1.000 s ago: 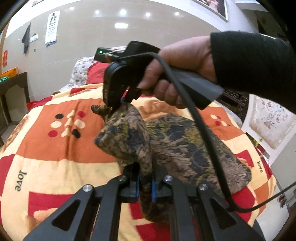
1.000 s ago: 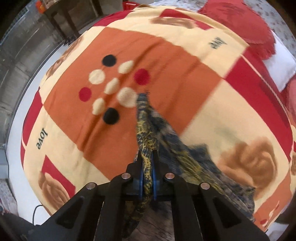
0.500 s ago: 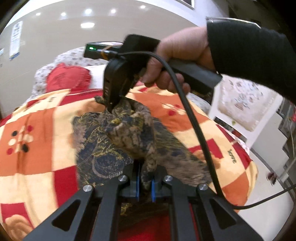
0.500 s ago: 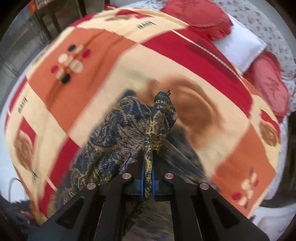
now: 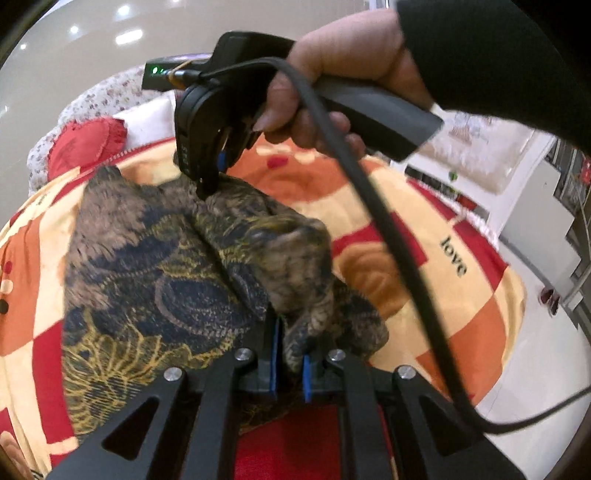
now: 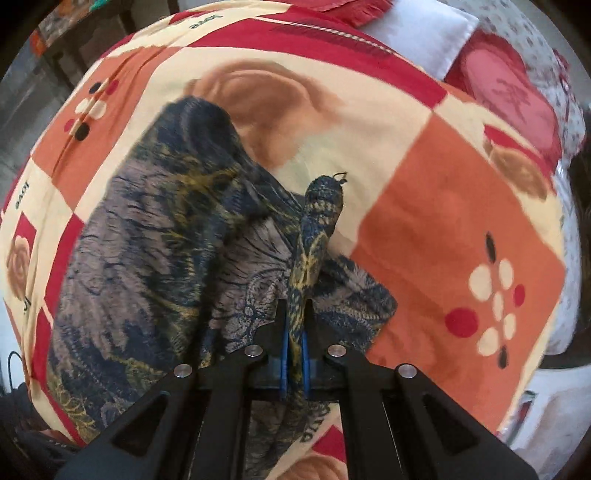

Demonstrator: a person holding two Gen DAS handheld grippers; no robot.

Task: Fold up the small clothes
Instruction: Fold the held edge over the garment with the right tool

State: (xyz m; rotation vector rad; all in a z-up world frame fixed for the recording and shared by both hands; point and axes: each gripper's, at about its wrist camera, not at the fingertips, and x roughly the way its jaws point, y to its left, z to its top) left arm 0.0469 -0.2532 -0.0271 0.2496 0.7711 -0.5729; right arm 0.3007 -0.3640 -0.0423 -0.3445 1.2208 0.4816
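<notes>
1. Fabric fills the foreground: a dark patterned garment (image 5: pixel 155 280), navy and brown with yellow tracery, is pinched by its edge in the left gripper (image 5: pixel 290 363), whose blue-padded jaws are clamped tight on a bunched fold.

2. Beyond it, in the left wrist view, the right gripper (image 5: pixel 207 184) bites another bunch of the same cloth from above, steered by a hand (image 5: pixel 332 85) in a dark sleeve, a black cable (image 5: pixel 373 221) trailing off it.

3. From the right wrist view, that gripper's jaws are closed on a narrow twisted strip of the garment, whose tip (image 6: pixel 327 188) pokes out past the pads.

4. Under both, the rest of the garment lies spread but rumpled on a checked red, orange and cream quilt (image 6: pixel 443 177) printed with roses and the word "love".

5. Farther back, red cushions (image 6: pixel 506 107) and a white pillow (image 6: pixel 424 29) sit at the head of the bed.

6. Progress, as it looks from here: an early fold is under way, with two held points lifted over the body of the cloth; no neat crease is visible, and laying down, flattening and further folds appear to remain.
</notes>
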